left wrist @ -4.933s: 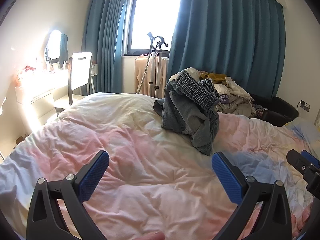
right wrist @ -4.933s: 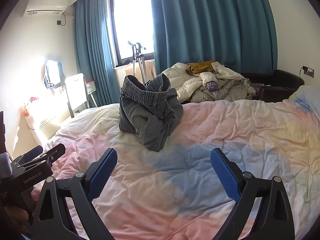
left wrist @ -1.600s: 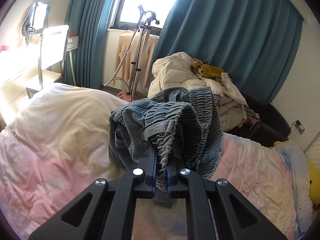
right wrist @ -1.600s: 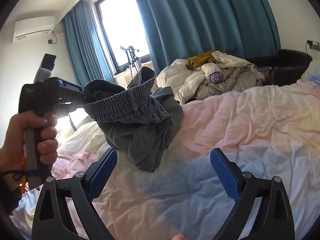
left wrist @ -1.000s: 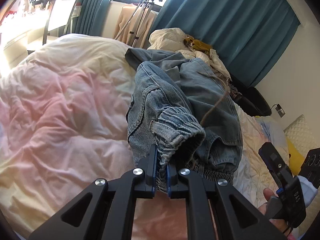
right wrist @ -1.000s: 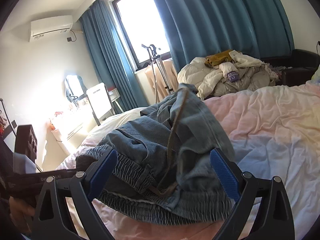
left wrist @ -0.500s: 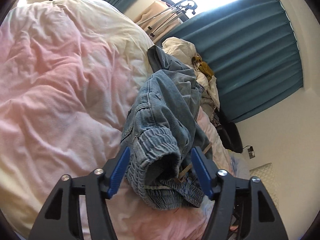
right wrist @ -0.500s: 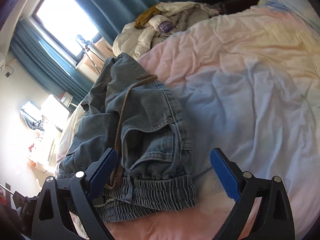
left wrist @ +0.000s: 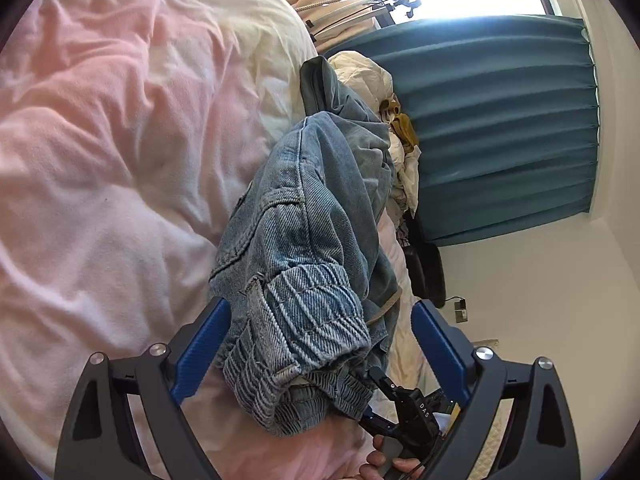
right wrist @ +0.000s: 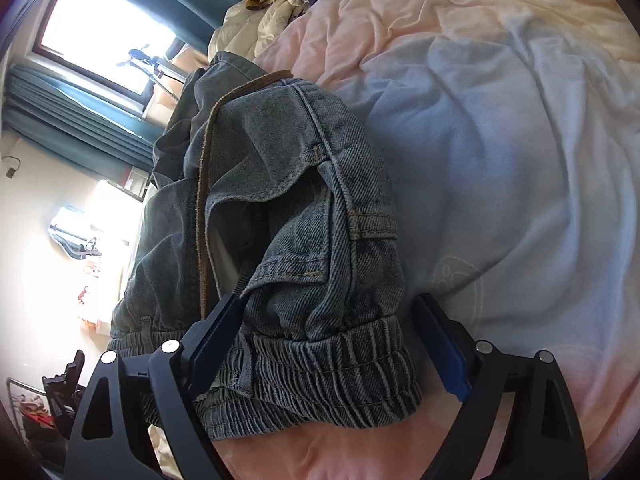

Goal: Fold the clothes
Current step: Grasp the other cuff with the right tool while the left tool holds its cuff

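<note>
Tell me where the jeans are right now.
The jeans lie bunched on the pastel duvet, in the middle of both wrist views, their elastic waistband nearest the cameras between the open jaws of each gripper.

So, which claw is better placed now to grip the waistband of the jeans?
Probably the right claw. It is open with the gathered waistband of the jeans directly between its fingers. The left claw is also open, but it straddles a bunched, rolled-over corner.
</note>
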The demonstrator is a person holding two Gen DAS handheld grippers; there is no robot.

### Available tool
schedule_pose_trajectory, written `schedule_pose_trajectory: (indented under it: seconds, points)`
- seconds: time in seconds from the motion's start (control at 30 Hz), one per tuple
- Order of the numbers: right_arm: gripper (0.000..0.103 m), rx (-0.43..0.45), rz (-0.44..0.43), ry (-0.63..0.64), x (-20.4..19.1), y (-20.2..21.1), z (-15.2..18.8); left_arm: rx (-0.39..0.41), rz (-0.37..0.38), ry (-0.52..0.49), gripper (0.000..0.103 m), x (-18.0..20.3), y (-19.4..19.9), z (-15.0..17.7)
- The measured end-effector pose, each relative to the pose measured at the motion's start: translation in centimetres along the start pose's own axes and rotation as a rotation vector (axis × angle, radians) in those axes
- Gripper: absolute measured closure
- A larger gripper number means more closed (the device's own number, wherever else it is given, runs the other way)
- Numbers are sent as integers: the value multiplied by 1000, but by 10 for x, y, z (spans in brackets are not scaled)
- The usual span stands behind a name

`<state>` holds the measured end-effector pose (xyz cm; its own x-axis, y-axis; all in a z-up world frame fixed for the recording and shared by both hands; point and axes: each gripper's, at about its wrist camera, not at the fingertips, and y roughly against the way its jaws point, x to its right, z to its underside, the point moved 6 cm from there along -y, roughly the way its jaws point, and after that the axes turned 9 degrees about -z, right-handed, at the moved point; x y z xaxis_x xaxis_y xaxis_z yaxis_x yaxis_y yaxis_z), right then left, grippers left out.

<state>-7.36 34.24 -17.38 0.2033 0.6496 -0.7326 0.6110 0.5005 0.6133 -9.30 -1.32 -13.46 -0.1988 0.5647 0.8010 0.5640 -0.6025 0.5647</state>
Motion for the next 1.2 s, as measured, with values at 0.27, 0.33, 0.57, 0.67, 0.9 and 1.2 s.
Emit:
schedule_pose_trajectory:
  seconds: [0.27, 0.33, 0.57, 0.67, 0.9, 1.2]
  points:
    - [35, 72, -36, 166, -44, 17, 3, -50, -115, -53, 31, -6, -26, 1]
    - [48, 33, -9, 114, -29, 8, 6, -44, -146, -66, 51, -7, -31, -1]
    - [75, 46, 3, 95, -27, 19, 20, 45, -164, -145, 90, 17, -14, -24]
    - [78, 36, -83, 96, -41, 25, 38, 84, -137, -174, 91, 38, 10, -41]
    - [80, 6, -378, 56, -104, 37, 80, 204, -82, -290, 91, 95, 98, -106]
    - [81, -170, -557, 244, -235, 0, 167, 331, -105, -374, 91, 117, 206, -180]
